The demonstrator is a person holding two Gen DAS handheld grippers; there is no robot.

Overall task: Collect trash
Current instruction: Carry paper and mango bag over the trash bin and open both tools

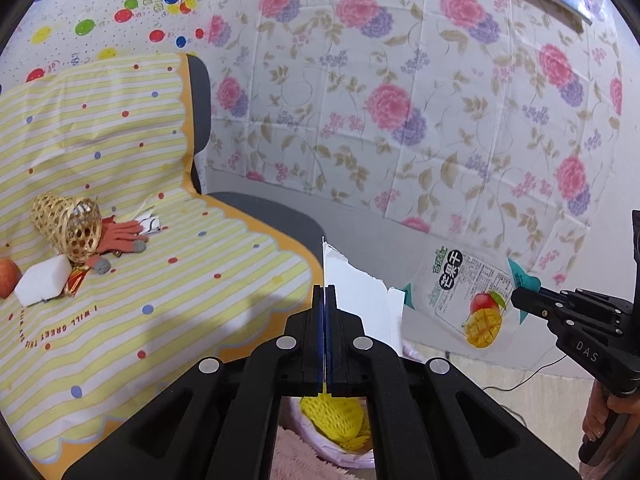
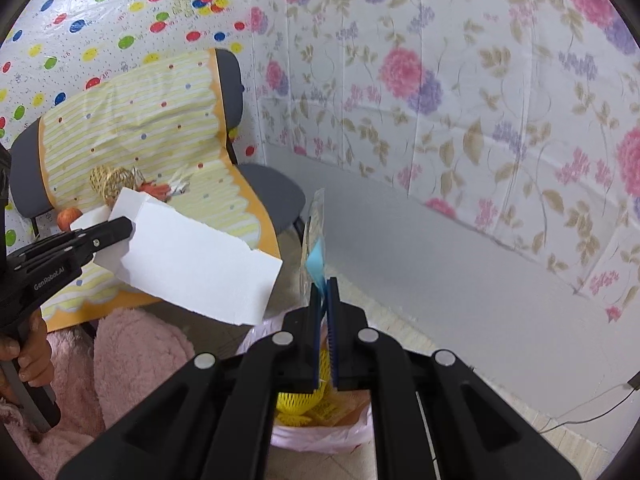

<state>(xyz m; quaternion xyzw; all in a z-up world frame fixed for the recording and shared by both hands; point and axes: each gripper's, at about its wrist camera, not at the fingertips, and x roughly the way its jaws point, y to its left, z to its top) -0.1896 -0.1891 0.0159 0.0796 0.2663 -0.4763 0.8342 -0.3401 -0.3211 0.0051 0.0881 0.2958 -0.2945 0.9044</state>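
My left gripper [image 1: 324, 289] is shut on a torn white paper sheet [image 1: 360, 300], held in the air; the sheet also shows in the right wrist view [image 2: 192, 264] with the left gripper [image 2: 126, 226] at its edge. My right gripper [image 2: 325, 285] is shut on a clear mango snack wrapper [image 2: 314, 240], seen edge-on; the wrapper shows flat in the left wrist view [image 1: 472, 296] with the right gripper [image 1: 516, 300] on its edge. Below both, a pink trash bag [image 2: 320, 436] holds a yellow foam net [image 2: 298, 402].
A grey chair [image 1: 256, 208] with a yellow striped cloth [image 1: 120, 184] carries a woven basket [image 1: 68, 224], an orange glove [image 1: 120, 236], a white foam block [image 1: 42, 280] and an apple [image 1: 8, 278]. A pink fluffy rug [image 2: 132, 360] lies left. Floral sheet covers the wall.
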